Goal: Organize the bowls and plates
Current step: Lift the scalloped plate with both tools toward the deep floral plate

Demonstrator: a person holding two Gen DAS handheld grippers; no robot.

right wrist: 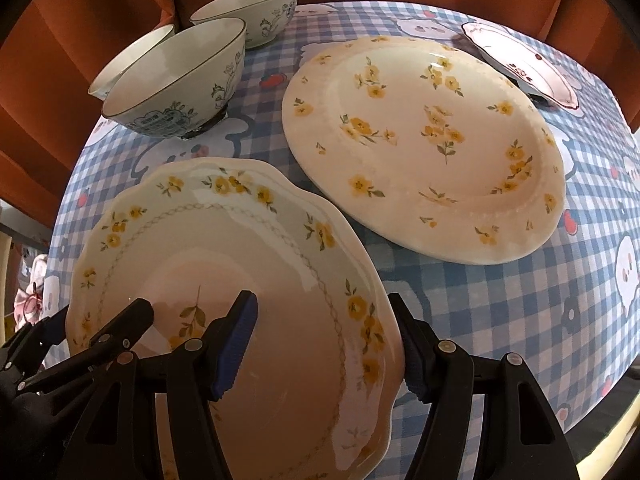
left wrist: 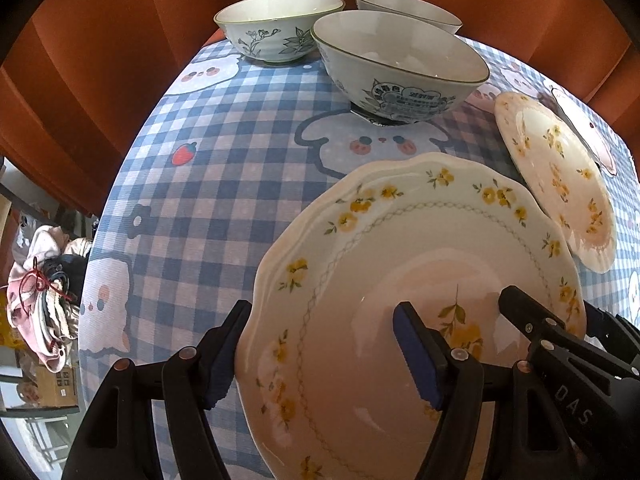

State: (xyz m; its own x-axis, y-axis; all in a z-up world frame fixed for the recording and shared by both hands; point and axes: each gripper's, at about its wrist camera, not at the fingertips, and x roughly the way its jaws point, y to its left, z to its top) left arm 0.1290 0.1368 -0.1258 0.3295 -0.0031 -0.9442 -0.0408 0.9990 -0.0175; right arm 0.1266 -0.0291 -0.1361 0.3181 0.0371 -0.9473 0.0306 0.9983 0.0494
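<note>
A scalloped plate with yellow flowers [left wrist: 380, 280] lies nearest me and also shows in the right wrist view [right wrist: 256, 248]. My left gripper [left wrist: 324, 356] is open and straddles its left rim, one finger outside, one over the well. My right gripper [right wrist: 328, 340] is open and straddles its right rim the same way. Whether the plate is lifted I cannot tell. A larger round yellow-flowered plate [right wrist: 424, 144] lies to the right on the table. Three flower-printed bowls [left wrist: 400, 68] [left wrist: 280, 24] [left wrist: 408, 8] stand at the back.
The table carries a blue checked cloth with cartoon figures [left wrist: 200, 184]. A small pink-rimmed plate [right wrist: 524, 64] sits at the far right. Orange curtains [left wrist: 100, 60] hang behind. Clutter lies on the floor to the left [left wrist: 44, 300].
</note>
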